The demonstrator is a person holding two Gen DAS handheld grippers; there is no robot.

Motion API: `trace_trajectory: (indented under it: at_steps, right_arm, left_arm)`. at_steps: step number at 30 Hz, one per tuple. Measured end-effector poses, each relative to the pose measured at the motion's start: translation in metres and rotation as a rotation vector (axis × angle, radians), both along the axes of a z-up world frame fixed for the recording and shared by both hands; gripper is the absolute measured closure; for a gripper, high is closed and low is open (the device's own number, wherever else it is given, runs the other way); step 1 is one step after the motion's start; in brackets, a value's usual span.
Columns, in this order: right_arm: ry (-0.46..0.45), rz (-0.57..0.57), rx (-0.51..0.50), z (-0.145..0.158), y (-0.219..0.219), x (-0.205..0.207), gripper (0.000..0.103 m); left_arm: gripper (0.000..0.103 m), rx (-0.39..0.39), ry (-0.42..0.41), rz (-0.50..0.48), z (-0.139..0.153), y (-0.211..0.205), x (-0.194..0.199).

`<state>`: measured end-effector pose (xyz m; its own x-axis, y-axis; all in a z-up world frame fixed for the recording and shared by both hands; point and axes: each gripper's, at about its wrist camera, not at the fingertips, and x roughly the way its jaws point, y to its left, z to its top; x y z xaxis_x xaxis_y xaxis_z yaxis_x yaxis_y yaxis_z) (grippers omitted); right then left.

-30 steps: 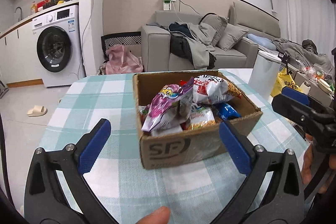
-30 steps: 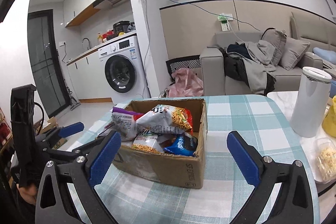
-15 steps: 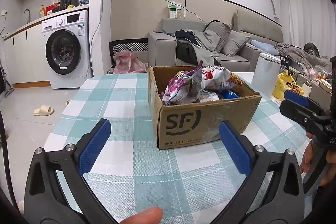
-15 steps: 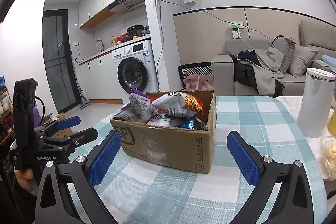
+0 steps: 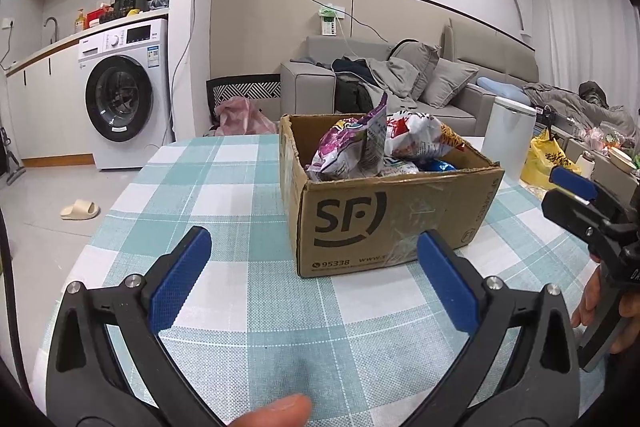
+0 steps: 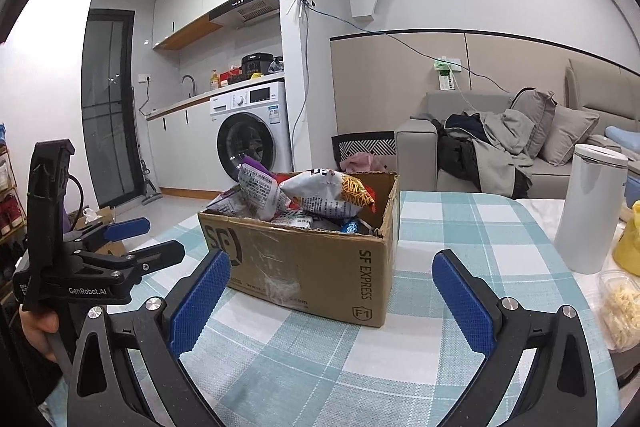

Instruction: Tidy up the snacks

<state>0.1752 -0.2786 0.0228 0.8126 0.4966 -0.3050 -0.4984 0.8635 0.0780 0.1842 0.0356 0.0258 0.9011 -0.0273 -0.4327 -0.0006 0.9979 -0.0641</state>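
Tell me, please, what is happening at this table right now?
A person holds two blue-padded grippers, left gripper and right gripper, both open and empty, above the teal checked tablecloth. Ahead stands an open brown cardboard box heaped with crinkly snack bags. Nothing is gripped yet.

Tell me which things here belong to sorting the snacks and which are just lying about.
Part of the job:
cardboard box
purple snack bag
white and orange snack bag
left hand-held gripper, open
right hand-held gripper, open

Just lying about:
white canister
yellow bag
clear food tub
slipper
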Motion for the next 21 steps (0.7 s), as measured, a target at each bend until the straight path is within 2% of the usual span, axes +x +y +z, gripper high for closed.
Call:
trace_trajectory:
  at_steps: [6,14,21]
  right_arm:
    - [-0.008,0.001,-0.010,-0.0004,0.0024,-0.0011,0.000]
    - [-0.029,0.003,-0.046,-0.0018,0.0096,-0.0039,0.000]
    - [-0.024,0.003,-0.039,-0.0022,0.0095,-0.0033,0.000]
  left_arm:
    - [0.000,0.034,-0.016,0.013,-0.0019,-0.0054,-0.0015]
    - [0.000,0.018,-0.010,0.025,-0.0034,-0.0020,0.0004]
    - [0.000,0.015,-0.013,0.028,-0.0041,-0.0004,-0.0005]
